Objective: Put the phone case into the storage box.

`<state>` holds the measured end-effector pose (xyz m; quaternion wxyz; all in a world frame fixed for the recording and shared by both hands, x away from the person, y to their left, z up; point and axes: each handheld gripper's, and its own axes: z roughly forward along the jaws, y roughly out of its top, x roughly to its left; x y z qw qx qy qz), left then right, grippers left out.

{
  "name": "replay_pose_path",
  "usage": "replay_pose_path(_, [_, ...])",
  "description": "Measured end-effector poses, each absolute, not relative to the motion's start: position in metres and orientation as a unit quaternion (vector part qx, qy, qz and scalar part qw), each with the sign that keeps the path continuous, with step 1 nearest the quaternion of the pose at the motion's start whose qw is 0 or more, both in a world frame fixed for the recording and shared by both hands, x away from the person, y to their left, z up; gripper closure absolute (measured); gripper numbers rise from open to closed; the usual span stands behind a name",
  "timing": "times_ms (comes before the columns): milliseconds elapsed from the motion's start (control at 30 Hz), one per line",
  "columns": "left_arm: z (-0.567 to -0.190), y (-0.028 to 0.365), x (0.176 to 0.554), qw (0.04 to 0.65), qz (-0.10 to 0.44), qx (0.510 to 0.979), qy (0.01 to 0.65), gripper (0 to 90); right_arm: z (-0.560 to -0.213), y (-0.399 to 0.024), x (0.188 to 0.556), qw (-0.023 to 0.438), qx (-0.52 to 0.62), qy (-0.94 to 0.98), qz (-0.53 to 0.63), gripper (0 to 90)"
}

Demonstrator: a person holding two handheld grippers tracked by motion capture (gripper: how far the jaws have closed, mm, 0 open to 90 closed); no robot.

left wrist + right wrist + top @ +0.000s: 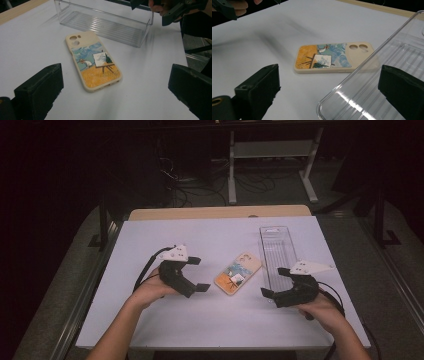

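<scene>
Item: left gripper, held in the person's left hand on the left half of the white table; jaws spread wide, nothing between them, touching nothing that can be seen; they point right, toward the phone case. In the left gripper view its two black jaws stand far apart at the bottom corners, with the case lying on the table beyond the gap. Item: right gripper, held in the right hand at the near right; jaws likewise spread wide, gripping nothing, pointing left; it sits at the near end of the clear tray, and whether a jaw touches the tray rim cannot be told. Item: phone case, cream-edged with a painted field and easel scene, lying flat, printed side up, at table centre between the two grippers, apart from both, camera holes at its far end. Item: clear tray, ribbed plastic, long, just right of the case, running near to far, empty.
</scene>
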<state>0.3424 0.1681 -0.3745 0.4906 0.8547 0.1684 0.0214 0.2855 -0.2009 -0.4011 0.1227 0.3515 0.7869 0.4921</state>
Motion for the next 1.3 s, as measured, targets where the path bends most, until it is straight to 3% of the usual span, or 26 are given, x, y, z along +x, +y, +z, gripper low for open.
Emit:
replay_pose_path(667, [-0.376, 0.133, 0.354, 0.491, 0.010, 0.858, 0.149, 0.3, -0.401, -0.201, 0.286, 0.122, 0.352, 0.787, 0.491, 3.5])
replay_pose_path(1000, [-0.380, 0.116, 0.360, 0.492, 0.003, 0.858, 0.148, 7.5, -0.401, -0.201, 0.286, 0.123, 0.352, 0.787, 0.491, 3.6])
replay_pose_path(1300, [-0.387, 0.102, 0.364, 0.489, -0.004, 0.860, 0.147, 23.4, -0.401, -0.201, 0.286, 0.122, 0.352, 0.787, 0.491, 3.7])
